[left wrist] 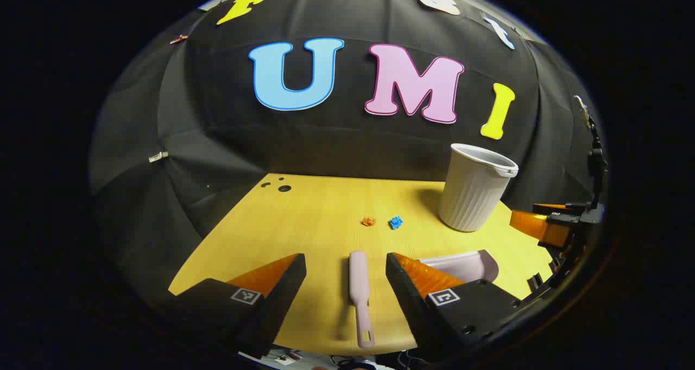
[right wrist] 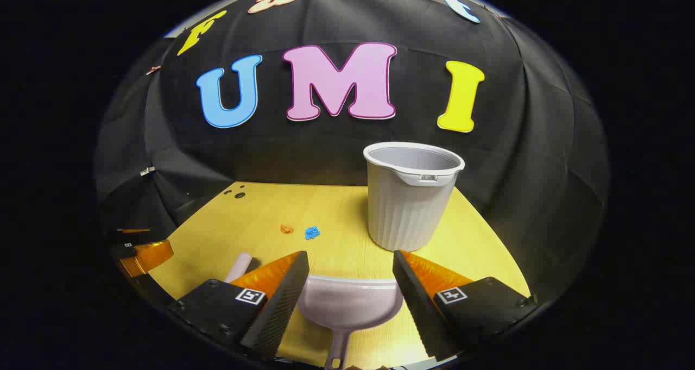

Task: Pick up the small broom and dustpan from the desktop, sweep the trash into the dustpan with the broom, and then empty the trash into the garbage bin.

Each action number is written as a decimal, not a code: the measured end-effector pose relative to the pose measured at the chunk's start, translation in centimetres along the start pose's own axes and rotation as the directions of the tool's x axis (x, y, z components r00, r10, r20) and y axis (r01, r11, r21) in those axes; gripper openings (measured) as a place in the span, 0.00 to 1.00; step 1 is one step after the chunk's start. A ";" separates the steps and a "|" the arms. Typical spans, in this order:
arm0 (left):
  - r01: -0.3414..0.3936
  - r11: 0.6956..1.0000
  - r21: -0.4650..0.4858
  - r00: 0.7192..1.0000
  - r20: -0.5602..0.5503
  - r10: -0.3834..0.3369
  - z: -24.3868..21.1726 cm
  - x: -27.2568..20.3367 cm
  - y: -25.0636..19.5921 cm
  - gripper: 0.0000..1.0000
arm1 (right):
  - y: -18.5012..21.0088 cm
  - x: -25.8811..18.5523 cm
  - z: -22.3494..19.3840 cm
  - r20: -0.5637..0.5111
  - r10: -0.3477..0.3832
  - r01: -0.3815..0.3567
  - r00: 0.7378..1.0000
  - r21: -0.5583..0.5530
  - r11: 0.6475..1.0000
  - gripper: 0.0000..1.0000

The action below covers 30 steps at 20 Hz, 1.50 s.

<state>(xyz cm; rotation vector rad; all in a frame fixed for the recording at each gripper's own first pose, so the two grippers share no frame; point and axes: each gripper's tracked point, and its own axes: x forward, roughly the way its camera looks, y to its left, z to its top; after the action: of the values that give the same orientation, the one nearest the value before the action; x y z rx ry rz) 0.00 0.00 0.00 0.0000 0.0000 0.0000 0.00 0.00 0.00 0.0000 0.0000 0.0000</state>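
A small pink broom [left wrist: 359, 288] lies flat on the yellow desktop [left wrist: 304, 218], its handle pointing toward me. My left gripper [left wrist: 345, 261] hovers open above it, one finger on either side, not touching. The pink dustpan [right wrist: 350, 305] rests on the desk with its handle toward me. My right gripper [right wrist: 350, 258] stands open over it with nothing held. Two scraps of trash, one orange [left wrist: 368, 221] and one blue [left wrist: 395, 222], lie side by side mid-desk. A white ribbed garbage bin [right wrist: 411, 196] stands upright at the right rear. The dustpan's rim [left wrist: 467, 264] peeks out behind my left gripper's right finger.
A few small dark holes [left wrist: 283, 188] mark the desk's far left corner. The black cloth wall closes in the back and both sides. The desk's near edge runs just under both grippers. The right gripper [left wrist: 543, 226] shows at the far right of the left gripper view.
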 end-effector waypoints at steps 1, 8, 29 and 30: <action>0.002 1.000 -0.009 1.000 -0.010 -0.002 -0.4 0.1 0.1 0.96 | 0.0 -0.1 -0.1 -0.003 -0.003 0.003 1.000 0.000 1.000 0.98; 0.009 0.999 -0.034 0.997 -0.071 -0.011 -1.8 0.3 0.2 0.96 | 0.2 -0.2 -0.3 -0.016 -0.013 0.013 1.000 0.020 1.000 0.98; -0.006 0.997 -0.079 0.930 -0.367 -0.023 -9.7 4.5 -0.7 0.96 | 0.0 1.3 -2.9 -0.106 0.001 0.001 0.994 0.025 1.000 0.98; -0.008 0.997 -0.083 0.919 -0.393 -0.025 -10.4 4.8 -0.8 0.96 | -0.3 1.4 -3.3 -0.117 -0.004 0.007 0.993 0.025 1.000 0.98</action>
<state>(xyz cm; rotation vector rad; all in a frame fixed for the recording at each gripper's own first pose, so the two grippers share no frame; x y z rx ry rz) 4.81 -0.77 -10.37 -0.0833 0.4046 -0.0086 1.39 -0.27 -3.26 0.0254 0.1170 -0.0050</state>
